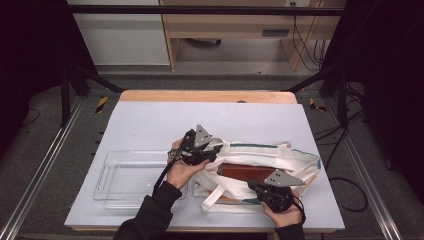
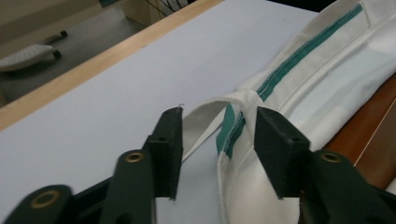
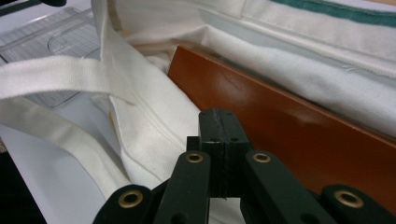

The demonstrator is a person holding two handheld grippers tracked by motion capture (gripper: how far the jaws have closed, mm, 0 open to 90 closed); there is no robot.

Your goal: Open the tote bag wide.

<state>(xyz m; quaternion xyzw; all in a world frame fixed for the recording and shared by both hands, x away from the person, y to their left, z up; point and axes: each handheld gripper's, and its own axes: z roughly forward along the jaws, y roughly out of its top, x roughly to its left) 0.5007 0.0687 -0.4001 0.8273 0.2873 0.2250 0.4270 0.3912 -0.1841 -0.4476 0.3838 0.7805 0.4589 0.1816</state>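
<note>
A white cloth tote bag (image 1: pixel 260 155) with a green stripe lies on its side on the table, mouth toward the left. A flat reddish-brown board (image 1: pixel 245 172) sits inside it. My left gripper (image 1: pixel 217 147) is at the bag's upper left rim. In the left gripper view this gripper (image 2: pixel 217 140) is open, with the bag's hemmed rim (image 2: pixel 238 121) between the jaws and not pinched. My right gripper (image 1: pixel 252 186) is at the bag's near edge. In the right gripper view it (image 3: pixel 218 126) is shut with nothing in it, just in front of the board (image 3: pixel 289 121).
A clear plastic tray (image 1: pixel 107 172) stands left of the bag, under the left forearm. The bag's loose straps (image 3: pixel 51 77) trail toward the tray (image 3: pixel 51 42). The pale table top (image 1: pixel 150 120) stretches behind the bag, with a wooden edge at the far side.
</note>
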